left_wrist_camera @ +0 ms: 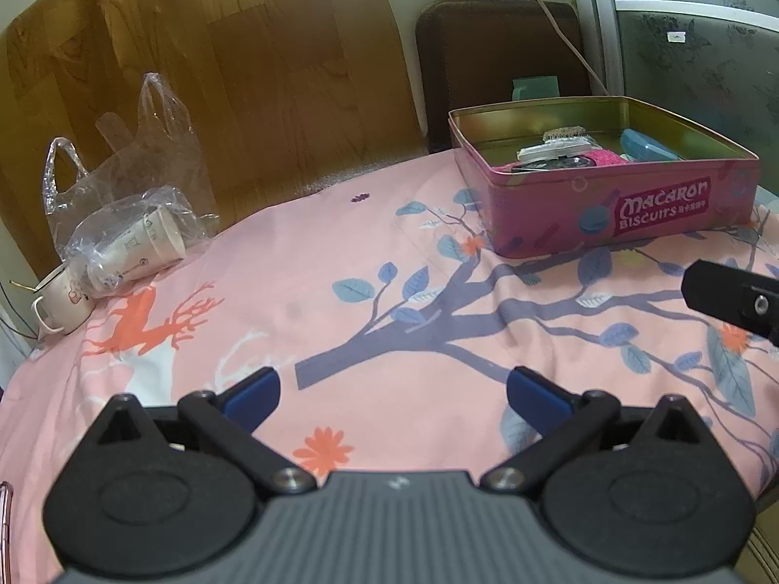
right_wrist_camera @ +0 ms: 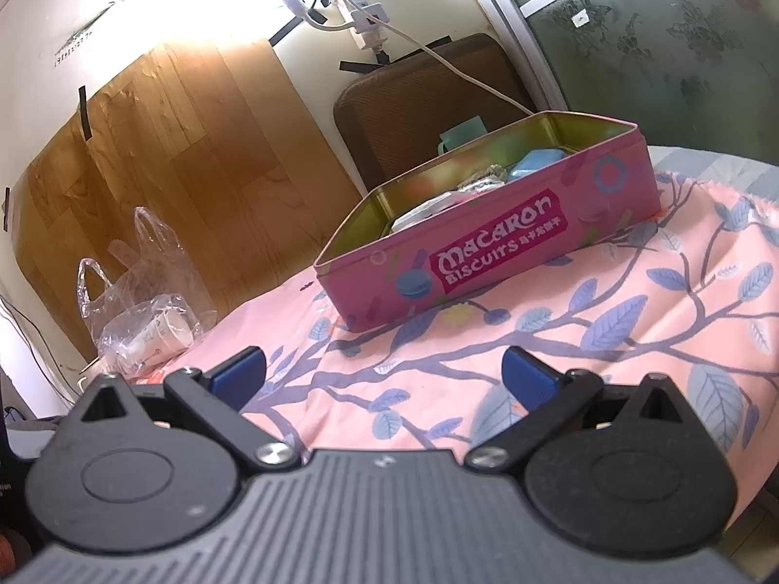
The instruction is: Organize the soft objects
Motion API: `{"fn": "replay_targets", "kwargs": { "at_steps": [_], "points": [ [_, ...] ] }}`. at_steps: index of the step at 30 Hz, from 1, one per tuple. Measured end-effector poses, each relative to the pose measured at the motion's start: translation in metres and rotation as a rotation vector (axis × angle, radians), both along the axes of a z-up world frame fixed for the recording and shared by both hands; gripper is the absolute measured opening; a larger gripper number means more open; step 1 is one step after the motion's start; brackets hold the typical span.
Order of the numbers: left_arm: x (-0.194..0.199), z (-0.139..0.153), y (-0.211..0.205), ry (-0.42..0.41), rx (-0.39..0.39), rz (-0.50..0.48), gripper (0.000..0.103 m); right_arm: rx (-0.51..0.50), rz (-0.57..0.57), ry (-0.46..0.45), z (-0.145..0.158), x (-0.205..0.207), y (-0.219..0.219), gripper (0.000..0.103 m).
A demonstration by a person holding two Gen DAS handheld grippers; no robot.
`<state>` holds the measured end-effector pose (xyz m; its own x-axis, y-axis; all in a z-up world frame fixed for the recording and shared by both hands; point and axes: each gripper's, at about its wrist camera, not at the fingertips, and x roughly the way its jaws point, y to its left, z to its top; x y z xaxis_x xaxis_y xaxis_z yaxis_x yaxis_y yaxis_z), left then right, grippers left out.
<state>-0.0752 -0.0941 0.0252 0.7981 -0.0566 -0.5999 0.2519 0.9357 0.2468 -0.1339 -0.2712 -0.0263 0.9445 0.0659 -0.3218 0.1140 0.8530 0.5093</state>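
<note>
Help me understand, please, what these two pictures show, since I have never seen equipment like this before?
No robot here: a person holds a two-finger gripper in each hand, with a camera on each looking forward along its fingers. One picture is from the left gripper, the other from the right gripper. Both are open and hold nothing. Ahead, on a pink flowered cloth, stands an open pink biscuit tin containing small items. To the left lie a clear plastic bag with paper cups and a white mug.

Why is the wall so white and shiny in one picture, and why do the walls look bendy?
Right wrist view: glare washes out the wall above the wooden panel. Both views: the fisheye lens curves straight edges. Left wrist view: even light, the pink tin sharp, edges dark.
</note>
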Motion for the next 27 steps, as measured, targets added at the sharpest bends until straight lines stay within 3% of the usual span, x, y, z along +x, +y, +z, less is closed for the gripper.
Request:
{"fn": "replay_targets", "kwargs": {
  "at_steps": [27],
  "points": [
    [-0.0030, -0.0075, -0.0091, 0.044, 0.040, -0.031, 0.103, 0.021, -0.018, 0.004, -0.0014, -0.0047, -0.0009, 0.103]
  ]
}}
